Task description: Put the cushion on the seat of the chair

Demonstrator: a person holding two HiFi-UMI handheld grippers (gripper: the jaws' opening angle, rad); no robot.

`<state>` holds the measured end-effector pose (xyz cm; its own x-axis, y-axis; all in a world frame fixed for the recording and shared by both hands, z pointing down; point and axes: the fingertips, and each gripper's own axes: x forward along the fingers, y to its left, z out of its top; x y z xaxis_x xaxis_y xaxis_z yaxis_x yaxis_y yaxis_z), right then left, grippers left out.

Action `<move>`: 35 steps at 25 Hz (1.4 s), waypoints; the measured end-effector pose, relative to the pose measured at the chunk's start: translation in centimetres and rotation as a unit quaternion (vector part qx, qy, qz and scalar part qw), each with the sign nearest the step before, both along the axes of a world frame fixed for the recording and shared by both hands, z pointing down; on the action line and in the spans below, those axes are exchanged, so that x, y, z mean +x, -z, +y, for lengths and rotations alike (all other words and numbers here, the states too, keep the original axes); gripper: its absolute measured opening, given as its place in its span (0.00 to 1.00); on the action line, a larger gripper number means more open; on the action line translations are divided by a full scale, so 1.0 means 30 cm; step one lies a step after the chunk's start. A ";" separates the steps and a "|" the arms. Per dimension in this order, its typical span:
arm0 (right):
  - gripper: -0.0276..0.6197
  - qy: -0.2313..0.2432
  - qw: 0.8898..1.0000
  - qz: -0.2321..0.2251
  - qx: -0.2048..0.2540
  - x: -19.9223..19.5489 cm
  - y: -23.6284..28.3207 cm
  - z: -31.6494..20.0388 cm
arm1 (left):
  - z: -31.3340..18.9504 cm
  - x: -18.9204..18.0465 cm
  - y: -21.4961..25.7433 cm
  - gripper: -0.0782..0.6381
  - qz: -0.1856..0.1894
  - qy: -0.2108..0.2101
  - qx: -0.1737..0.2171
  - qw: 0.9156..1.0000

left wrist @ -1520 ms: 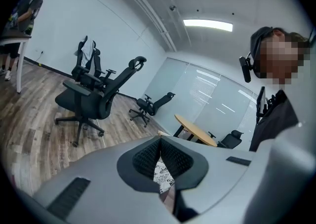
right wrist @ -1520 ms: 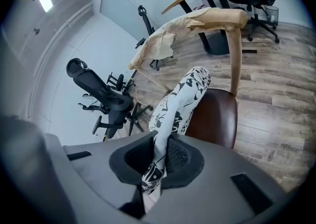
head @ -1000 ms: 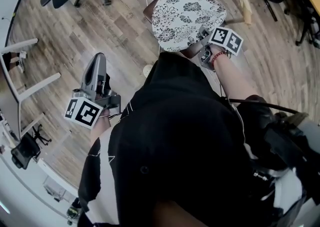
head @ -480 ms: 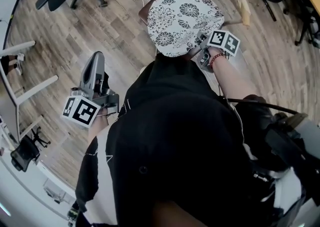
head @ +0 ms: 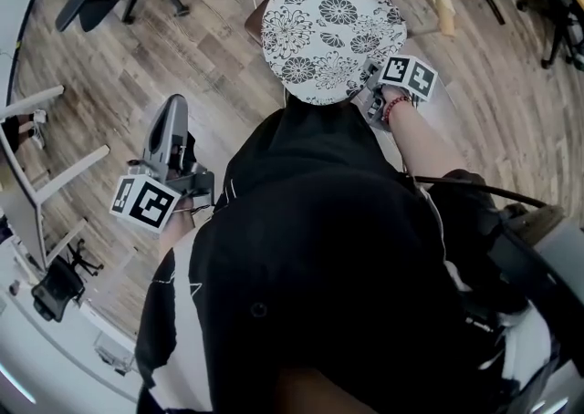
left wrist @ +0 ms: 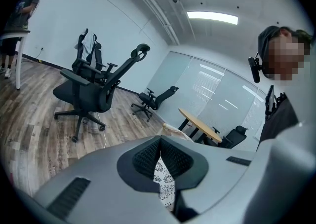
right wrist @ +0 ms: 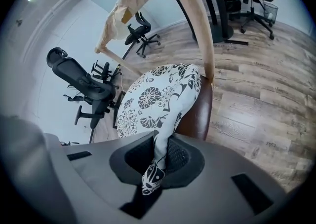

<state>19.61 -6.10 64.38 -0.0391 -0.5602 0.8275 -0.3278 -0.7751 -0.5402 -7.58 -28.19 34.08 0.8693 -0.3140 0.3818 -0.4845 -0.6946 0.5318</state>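
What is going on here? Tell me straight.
A person works with a hand-held gripper in each hand. The right hand-held gripper is shut on the edge of the floral cushion, which lies over the brown chair seat and has not yet been let go. The left hand-held gripper is shut and empty, off to the side over the wooden floor.

Wood floor (head: 196, 56), black office chairs (left wrist: 93, 97), white walls (left wrist: 59, 25)
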 end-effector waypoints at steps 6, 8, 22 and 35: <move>0.09 -0.022 1.000 -0.010 -0.014 0.006 -0.055 0.052 | 0.008 0.047 -0.054 0.13 -0.004 -0.021 -0.010 1.000; 0.09 -0.029 0.999 -0.013 -0.018 0.012 -0.083 0.074 | 0.021 0.077 -0.088 0.13 -0.006 -0.031 -0.018 0.999; 0.09 -0.077 0.995 -0.041 -0.045 0.013 -0.233 0.196 | 0.130 0.183 -0.290 0.13 -0.022 -0.078 -0.060 0.995; 0.09 -0.073 0.995 -0.063 -0.026 0.018 -0.291 0.255 | 0.312 0.208 -0.348 0.13 -0.050 -0.099 -0.095 0.989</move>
